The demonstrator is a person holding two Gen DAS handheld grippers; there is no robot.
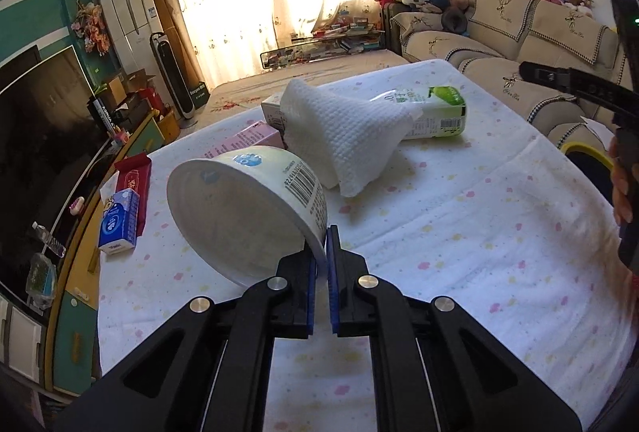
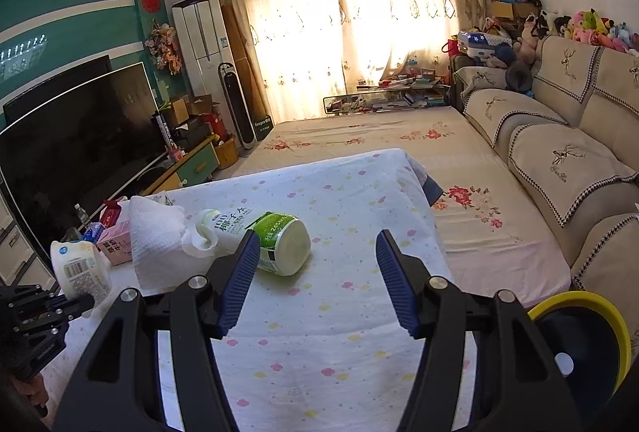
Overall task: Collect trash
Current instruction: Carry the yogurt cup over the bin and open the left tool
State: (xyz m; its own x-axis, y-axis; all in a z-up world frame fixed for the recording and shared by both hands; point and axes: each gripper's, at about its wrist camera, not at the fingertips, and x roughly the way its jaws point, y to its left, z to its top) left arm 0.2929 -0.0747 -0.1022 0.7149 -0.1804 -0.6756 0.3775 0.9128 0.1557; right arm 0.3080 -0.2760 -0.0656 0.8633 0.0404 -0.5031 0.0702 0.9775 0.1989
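Note:
My left gripper (image 1: pixel 324 236) is shut on the rim of a white paper bowl (image 1: pixel 247 208) with a barcode, which it holds tilted above the cloth-covered table (image 1: pixel 459 252). The right wrist view shows that bowl (image 2: pixel 80 268) at the far left, with the left gripper (image 2: pixel 60 306) below it. A crumpled white paper towel (image 1: pixel 347 132) leans on a green-and-white bottle (image 1: pixel 435 112) lying on its side, and a pink carton (image 1: pixel 243 140) lies beside them. My right gripper (image 2: pixel 317 244) stands open over the cloth, and nothing is between its fingers. The bottle (image 2: pixel 271 244) lies just beyond its left finger.
A yellow-rimmed dark bin (image 2: pixel 579 300) stands off the table's right edge. A blue tissue pack (image 1: pixel 120 224) and a red box (image 1: pixel 133 172) lie at the table's left edge. A TV (image 2: pixel 80 136) fills the left wall and a sofa (image 2: pixel 559 160) the right.

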